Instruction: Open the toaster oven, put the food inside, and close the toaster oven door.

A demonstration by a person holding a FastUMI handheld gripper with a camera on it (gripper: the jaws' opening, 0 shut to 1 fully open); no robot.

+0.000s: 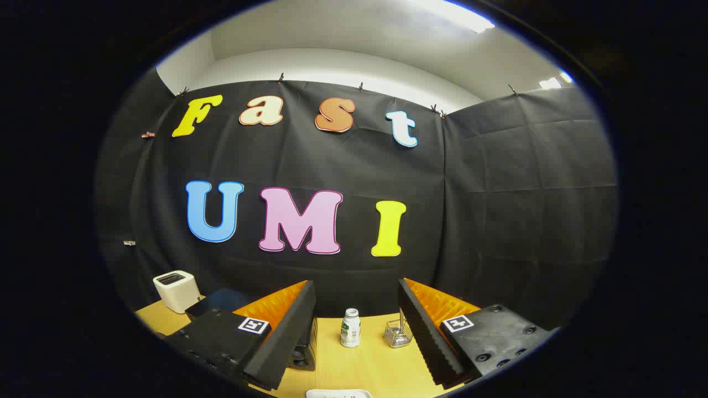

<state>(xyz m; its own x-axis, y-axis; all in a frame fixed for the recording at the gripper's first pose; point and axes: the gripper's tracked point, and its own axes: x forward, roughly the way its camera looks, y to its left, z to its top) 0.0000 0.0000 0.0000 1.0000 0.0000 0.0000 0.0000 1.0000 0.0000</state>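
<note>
My gripper (356, 284) is held above a yellow wooden table (365, 370), open, with a wide gap and nothing between the fingers. Behind the left finger (282, 331) sits a dark box-shaped appliance (303, 356) with a round knob, most of it hidden; I cannot tell whether it is the toaster oven or how its door stands. Just below the fingers, the rim of a white plate (338, 393) peeks in; what lies on it is hidden.
A small white bottle (350, 327) stands on the table in the gap between the fingers, with a small wire basket (398, 333) to its right. A white toaster (176, 290) and a dark flat object (221, 301) sit far left. Black cloth walls close the booth behind.
</note>
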